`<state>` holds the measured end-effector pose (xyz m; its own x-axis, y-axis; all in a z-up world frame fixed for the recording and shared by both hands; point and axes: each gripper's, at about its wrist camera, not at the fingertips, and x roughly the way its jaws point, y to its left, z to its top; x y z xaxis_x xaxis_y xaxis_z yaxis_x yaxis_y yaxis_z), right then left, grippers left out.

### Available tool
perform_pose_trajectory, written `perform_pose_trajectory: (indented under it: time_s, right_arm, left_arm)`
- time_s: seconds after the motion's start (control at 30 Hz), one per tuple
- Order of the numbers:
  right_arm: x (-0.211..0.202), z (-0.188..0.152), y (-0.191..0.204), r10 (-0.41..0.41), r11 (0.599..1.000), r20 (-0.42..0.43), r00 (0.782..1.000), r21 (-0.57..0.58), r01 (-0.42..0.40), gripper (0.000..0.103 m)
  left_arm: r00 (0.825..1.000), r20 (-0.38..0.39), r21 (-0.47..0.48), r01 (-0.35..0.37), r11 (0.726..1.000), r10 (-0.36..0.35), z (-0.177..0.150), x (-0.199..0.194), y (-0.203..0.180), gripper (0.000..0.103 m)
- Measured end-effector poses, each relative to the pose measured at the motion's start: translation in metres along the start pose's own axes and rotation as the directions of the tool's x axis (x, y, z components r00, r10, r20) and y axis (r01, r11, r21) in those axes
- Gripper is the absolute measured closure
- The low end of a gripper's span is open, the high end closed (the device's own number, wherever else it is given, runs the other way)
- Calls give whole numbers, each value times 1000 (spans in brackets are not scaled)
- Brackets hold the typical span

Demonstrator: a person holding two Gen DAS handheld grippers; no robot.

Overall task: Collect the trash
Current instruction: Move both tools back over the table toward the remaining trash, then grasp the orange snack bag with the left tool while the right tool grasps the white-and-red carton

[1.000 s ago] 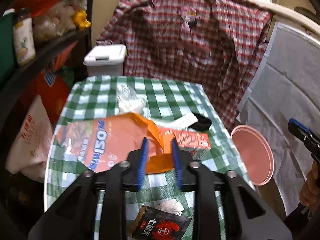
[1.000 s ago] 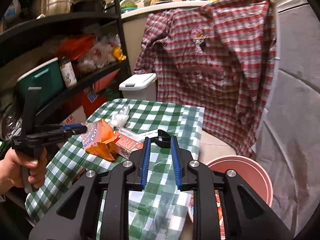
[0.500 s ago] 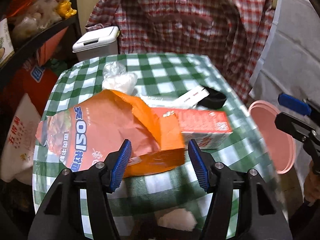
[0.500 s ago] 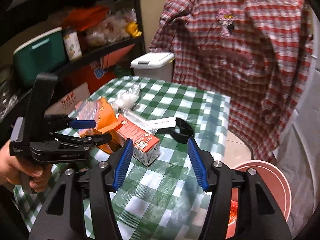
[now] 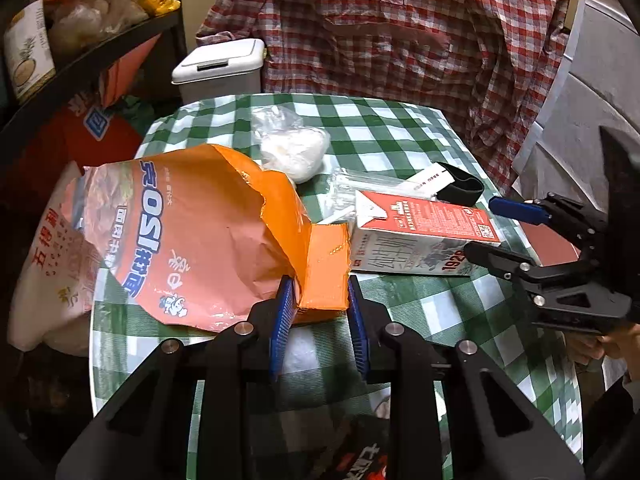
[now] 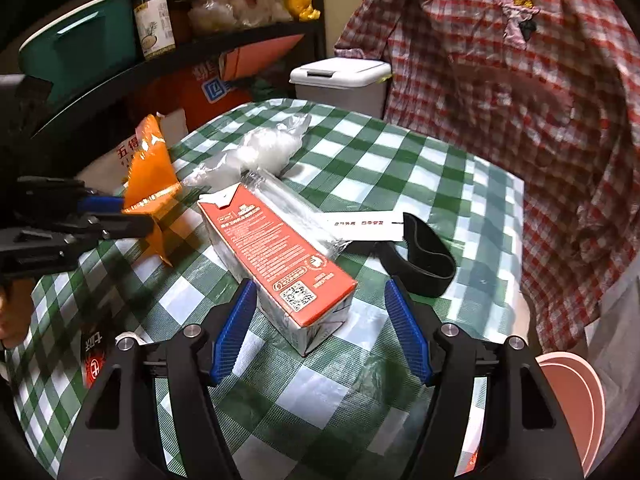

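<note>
An orange snack bag lies open on the green checked table. My left gripper is closing, its blue pads pressing on the bag's folded orange corner; the right wrist view shows the same grip, left gripper on the snack bag. A red and white milk carton lies on its side. My right gripper is opening, with the carton's near end between its fingers and a gap on both sides. It appears at the right in the left wrist view, right gripper beside the carton.
A clear bag of white stuff, a clear wrapper, a white paper strip and a black band lie behind the carton. A black snack packet lies near the front. A pink bin stands lower right, a white lidded bin behind.
My left gripper opened wide, dropped onto the orange bag's corner and closed on it. My right gripper swung down and left over the table, opened, and now straddles the carton's end.
</note>
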<state>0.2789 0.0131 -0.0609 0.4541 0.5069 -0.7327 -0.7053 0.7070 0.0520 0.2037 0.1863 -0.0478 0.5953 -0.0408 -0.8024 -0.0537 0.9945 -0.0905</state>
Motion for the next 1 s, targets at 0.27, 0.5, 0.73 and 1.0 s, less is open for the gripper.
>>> perform_pose_trajectory:
  time_s: [0.27,0.5,0.73,1.0]
  right_arm:
    - [1,-2,11,22,998,-21,1000,-58,-23,52]
    - [-18,-3,16,26,998,14,1000,-65,-25,57]
    - [-59,-3,19,12,1000,87,996,-29,-9,59]
    - [-95,-10,15,16,999,124,992,33,-20,61]
  left_arm:
    - [1000,29,-8,10,1000,-10,5,-13,6,77]
    - [998,63,-6,7,1000,-7,7,-31,7,77]
    - [995,104,-19,-2,1000,4,6,-55,9,77]
    - [990,144,-35,1,999,4,4,-81,5,77]
